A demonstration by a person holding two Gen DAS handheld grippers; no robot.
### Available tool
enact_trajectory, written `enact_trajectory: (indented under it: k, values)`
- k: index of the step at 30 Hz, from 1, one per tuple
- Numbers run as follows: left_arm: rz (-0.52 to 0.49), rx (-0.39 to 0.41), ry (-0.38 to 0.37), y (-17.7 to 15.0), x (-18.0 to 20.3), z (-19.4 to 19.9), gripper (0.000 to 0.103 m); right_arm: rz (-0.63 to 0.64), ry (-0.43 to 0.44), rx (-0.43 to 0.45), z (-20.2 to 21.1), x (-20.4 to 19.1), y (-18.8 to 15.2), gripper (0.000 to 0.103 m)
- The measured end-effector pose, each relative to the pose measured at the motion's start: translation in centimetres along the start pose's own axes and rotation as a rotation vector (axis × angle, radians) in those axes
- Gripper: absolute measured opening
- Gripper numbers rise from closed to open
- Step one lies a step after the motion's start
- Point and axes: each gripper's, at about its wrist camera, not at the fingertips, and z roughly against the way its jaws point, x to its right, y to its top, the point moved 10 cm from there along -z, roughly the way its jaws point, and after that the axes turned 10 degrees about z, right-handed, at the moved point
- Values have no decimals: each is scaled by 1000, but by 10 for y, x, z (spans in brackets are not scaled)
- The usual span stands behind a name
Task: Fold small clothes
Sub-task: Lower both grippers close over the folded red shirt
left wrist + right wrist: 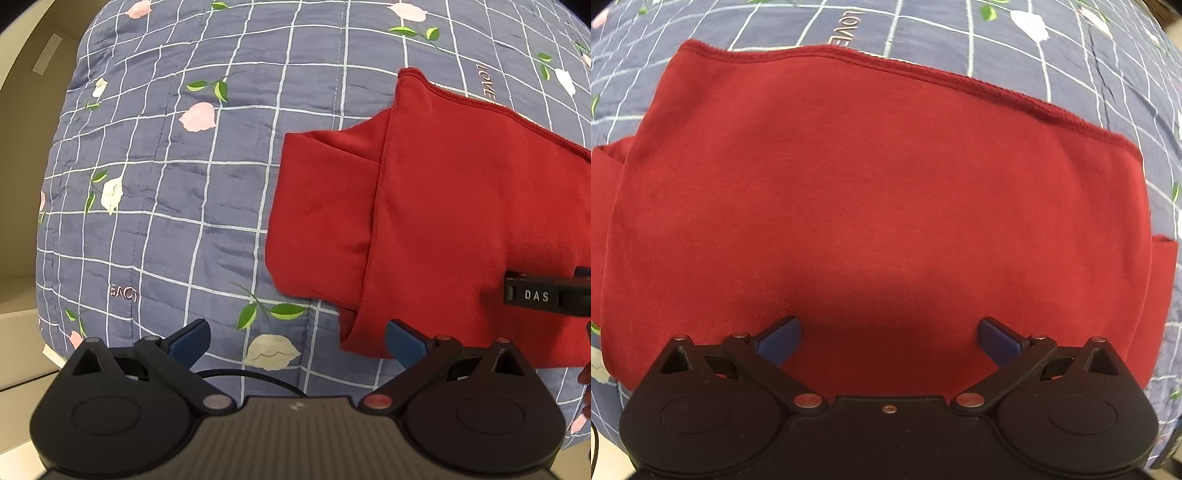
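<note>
One red garment (879,206) (folded, stitched hem at far edge). One quilt (166,184), blue w/ white grid and flower print. Two grippers: left gripper (297,341), right gripper (889,339), each w/ two blue-padded fingers, spread apart.

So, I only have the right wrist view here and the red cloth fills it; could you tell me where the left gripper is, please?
Observer: The left gripper hovers open over the quilt, its right finger at the near-left corner of the red garment.
Operator: Thanks. Is anything sticking out on that side?
Observer: Yes, a folded-in part shows left of the top layer's edge, lying flat on the quilt.
Operator: And can you see my gripper from there?
Observer: Only a black part marked DAS, over the garment's right area. Your right gripper is open.
</note>
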Motion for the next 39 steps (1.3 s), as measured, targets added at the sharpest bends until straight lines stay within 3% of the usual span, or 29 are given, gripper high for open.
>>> enact_trajectory:
  k: [13, 20, 23, 27, 36, 39]
  values:
    - [17, -19, 2, 2, -9, -12, 102, -31, -19, 202, 5, -3, -39, 103]
    - [16, -29, -4, -2, -12, -24, 102, -53, -22, 235, 7, -3, -56, 103]
    - [48, 57, -53, 4, -13, -22, 102, -54, -22, 236, 12, -5, -56, 103]
    - [39, 197, -176, 11, -10, -18, 102, -61, -24, 236, 10, -3, -53, 103]
    - [-42, 215, -316, 24, 8, -38, 102, -67, -23, 232, 6, -2, -47, 103]
    - [-82, 202, -310, 29, 17, -51, 102, -67, -24, 231, 6, -2, -47, 103]
